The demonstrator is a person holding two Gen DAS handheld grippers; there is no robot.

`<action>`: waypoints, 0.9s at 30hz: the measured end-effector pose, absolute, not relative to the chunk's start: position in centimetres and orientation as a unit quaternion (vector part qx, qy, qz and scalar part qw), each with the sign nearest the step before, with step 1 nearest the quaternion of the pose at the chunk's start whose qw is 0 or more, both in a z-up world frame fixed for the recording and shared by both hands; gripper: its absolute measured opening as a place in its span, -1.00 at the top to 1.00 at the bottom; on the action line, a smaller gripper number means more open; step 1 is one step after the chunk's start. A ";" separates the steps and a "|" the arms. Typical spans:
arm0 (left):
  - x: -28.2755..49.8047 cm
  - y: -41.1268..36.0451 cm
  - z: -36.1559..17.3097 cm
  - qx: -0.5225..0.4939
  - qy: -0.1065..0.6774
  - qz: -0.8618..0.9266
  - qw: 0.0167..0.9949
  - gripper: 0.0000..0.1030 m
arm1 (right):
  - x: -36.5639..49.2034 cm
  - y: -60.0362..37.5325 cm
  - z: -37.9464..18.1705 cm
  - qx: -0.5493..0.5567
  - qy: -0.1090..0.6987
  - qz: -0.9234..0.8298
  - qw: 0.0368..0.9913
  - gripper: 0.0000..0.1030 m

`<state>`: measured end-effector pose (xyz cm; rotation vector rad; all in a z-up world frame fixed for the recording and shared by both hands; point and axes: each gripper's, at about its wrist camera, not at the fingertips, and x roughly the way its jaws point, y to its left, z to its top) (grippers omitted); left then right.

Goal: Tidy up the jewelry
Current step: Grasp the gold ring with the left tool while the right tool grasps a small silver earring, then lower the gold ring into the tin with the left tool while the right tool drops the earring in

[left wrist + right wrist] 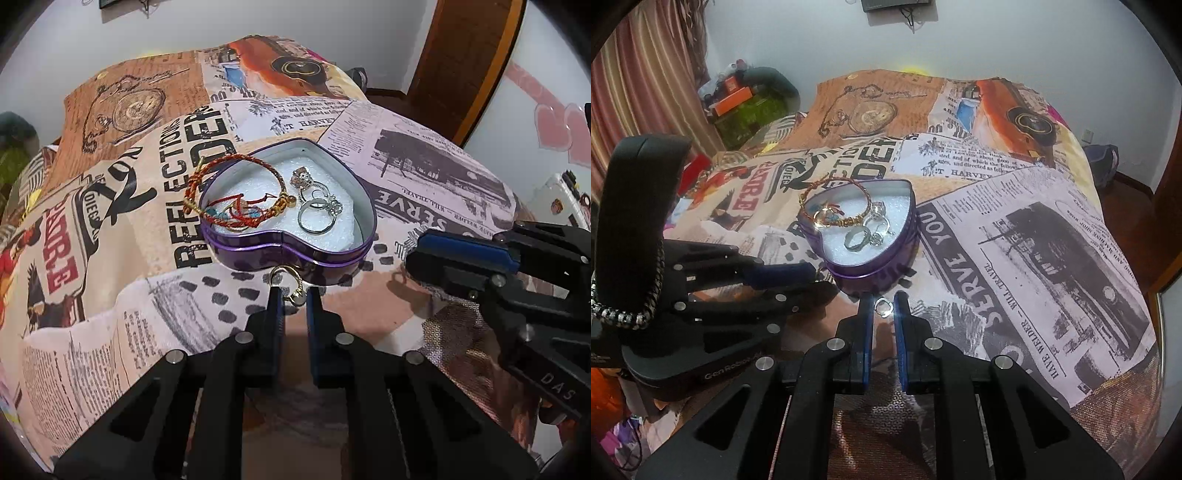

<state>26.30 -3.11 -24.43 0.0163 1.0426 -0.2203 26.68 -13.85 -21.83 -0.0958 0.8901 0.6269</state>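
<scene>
A purple heart-shaped tin [288,254] with white foam lies open on the printed bedspread; it also shows in the right wrist view [875,266]. Inside are silver rings [317,214] and red-and-gold bracelets [240,206], one hanging over the left rim. My left gripper [291,293] is shut on a gold ring [291,284] just in front of the tin's near wall. My right gripper [884,306] is shut on a small silver ring [884,307], also just in front of the tin. The right gripper shows in the left wrist view [461,258], the left gripper in the right wrist view [798,273].
The newspaper-print bedspread [424,177] covers a bed. A curtain [646,92] and cluttered boxes [746,103] stand at the left, a wooden door frame [472,55] at the right, white walls behind.
</scene>
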 end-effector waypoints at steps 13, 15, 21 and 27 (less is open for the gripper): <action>24.7 -2.9 -23.6 0.022 0.492 -0.107 0.864 0.85 | 26.6 -13.9 -20.6 -0.042 0.412 0.297 0.860 0.81; 24.8 -2.9 -23.7 0.030 0.493 -0.100 0.864 0.26 | 26.6 -13.9 -20.6 -0.041 0.414 0.297 0.860 0.81; 26.2 -2.6 -24.3 0.016 0.496 -0.089 0.864 -0.11 | 26.6 -14.0 -21.1 -0.033 0.421 0.296 0.857 0.81; 26.8 -2.8 -24.6 0.029 0.490 -0.098 0.866 0.56 | 26.8 -14.2 -21.6 -0.033 0.426 0.295 0.855 0.81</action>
